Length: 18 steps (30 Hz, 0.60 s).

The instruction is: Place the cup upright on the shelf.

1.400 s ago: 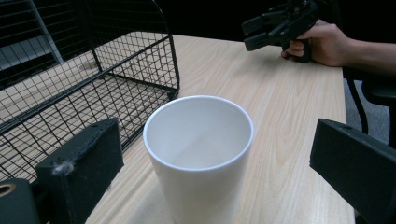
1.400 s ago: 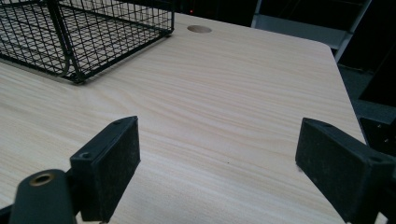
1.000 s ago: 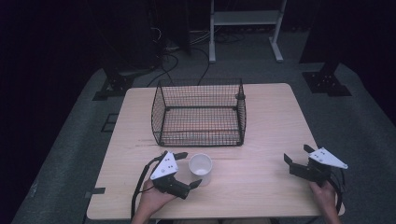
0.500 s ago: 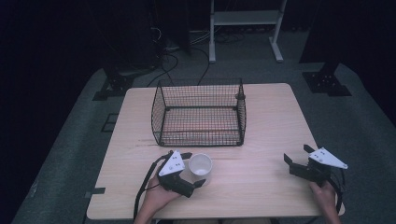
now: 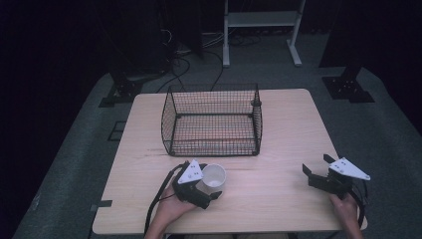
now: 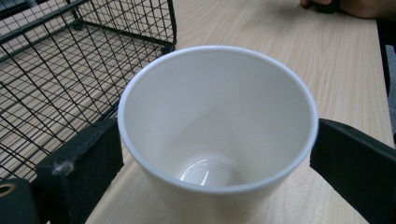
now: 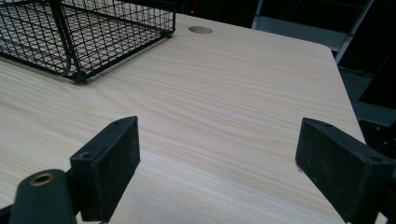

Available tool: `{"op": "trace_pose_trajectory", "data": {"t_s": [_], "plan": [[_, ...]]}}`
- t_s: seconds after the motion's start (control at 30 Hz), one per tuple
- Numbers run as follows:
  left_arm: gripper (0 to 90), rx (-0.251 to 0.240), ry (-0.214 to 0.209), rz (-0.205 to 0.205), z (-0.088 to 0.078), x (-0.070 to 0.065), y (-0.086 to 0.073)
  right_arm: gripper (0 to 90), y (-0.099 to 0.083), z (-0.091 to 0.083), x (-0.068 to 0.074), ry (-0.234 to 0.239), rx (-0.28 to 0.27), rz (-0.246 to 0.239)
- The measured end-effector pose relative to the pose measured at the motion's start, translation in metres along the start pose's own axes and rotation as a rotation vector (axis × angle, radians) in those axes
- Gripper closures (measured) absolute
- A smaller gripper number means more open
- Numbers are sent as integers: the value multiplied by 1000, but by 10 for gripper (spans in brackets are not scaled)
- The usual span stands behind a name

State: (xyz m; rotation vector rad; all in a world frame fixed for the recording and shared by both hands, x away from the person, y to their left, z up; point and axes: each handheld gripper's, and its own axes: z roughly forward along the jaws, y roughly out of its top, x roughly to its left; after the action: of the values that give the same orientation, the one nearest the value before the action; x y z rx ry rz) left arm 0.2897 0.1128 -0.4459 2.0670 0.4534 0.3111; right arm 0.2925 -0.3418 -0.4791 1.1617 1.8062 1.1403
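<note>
Near the front edge of the wooden table (image 5: 278, 124), left of centre, stands a white cup (image 5: 213, 176), upright and empty, its mouth open to the camera above; the left gripper (image 5: 209, 186) has it between its two black jaws, one jaw on either side of the cup's wall; in the left gripper view the cup (image 6: 218, 126) sits square between the jaws, both pads touching its sides or very nearly so, though whether they press firmly I cannot tell; the cup's base rests on the tabletop, just in front of the black wire basket (image 5: 212, 121), close to its near wall but apart from it; the basket (image 6: 60, 65) rises at the left of the left gripper view, its mesh floor bare; at the front right corner of the table the right gripper (image 5: 316, 168) is held in a hand (image 5: 346, 209), well apart from the cup; its jaws stand wide apart with nothing between them, as the right gripper view shows, only bare wood grain lying in the gap; the basket (image 7: 84, 32) lies off to the upper left of that view, and a round hole in the tabletop (image 7: 200, 30) shows beyond it.
</note>
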Motion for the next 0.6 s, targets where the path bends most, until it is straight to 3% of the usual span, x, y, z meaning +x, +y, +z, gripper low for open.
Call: {"op": "trace_pose_trajectory", "data": {"t_s": [0.2,0.6], "plan": [[21,29,-13,-2,6,2,0,130,0,0,0,0,0,0],[179,47,-33,16,10,6,0,130,0,0,0,1,-1,-1]]}}
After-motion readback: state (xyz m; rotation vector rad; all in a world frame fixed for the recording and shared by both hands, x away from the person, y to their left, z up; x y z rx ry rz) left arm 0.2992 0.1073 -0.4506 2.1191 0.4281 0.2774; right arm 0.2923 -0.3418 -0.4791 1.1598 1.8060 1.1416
